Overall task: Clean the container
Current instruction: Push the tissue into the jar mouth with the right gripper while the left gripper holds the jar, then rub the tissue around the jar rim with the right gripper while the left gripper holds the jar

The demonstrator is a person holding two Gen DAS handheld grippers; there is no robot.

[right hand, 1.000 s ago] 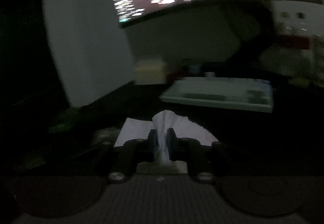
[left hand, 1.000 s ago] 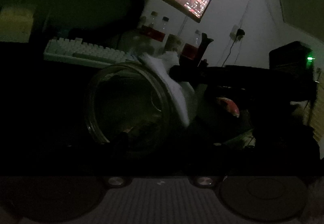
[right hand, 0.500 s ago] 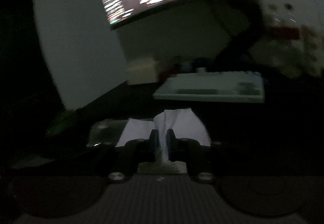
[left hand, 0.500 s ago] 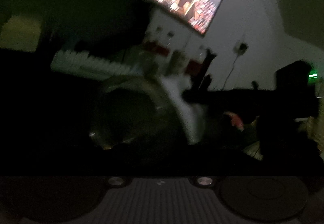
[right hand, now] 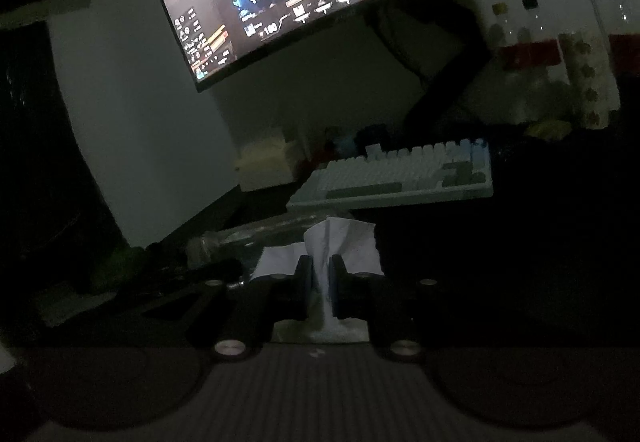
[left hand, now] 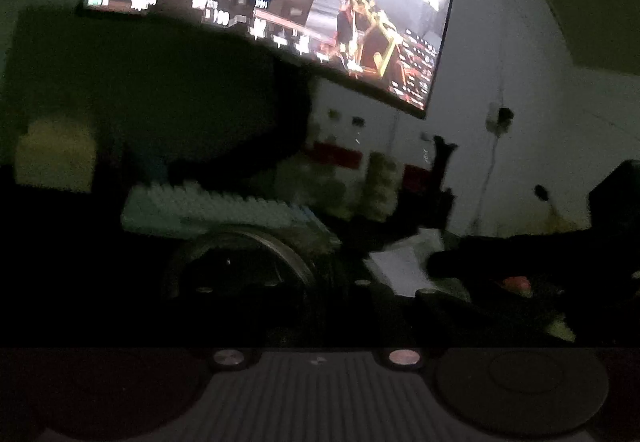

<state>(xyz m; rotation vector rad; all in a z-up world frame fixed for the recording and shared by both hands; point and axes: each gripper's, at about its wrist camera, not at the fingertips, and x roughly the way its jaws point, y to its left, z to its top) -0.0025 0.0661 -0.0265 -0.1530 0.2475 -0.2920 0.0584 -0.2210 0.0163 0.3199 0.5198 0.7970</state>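
Glass jar (left hand: 240, 266) lies on its side on the dark desk, near the keyboard (left hand: 216, 208). Left gripper (left hand: 316, 302) looks pinched on its rim; right gripper (right hand: 319, 278) clamps a white tissue (right hand: 344, 242) just right of it. Wiping seems unfinished.

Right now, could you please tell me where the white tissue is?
In the right wrist view, the white tissue is pinched in the right gripper, low centre, in front of the keyboard.
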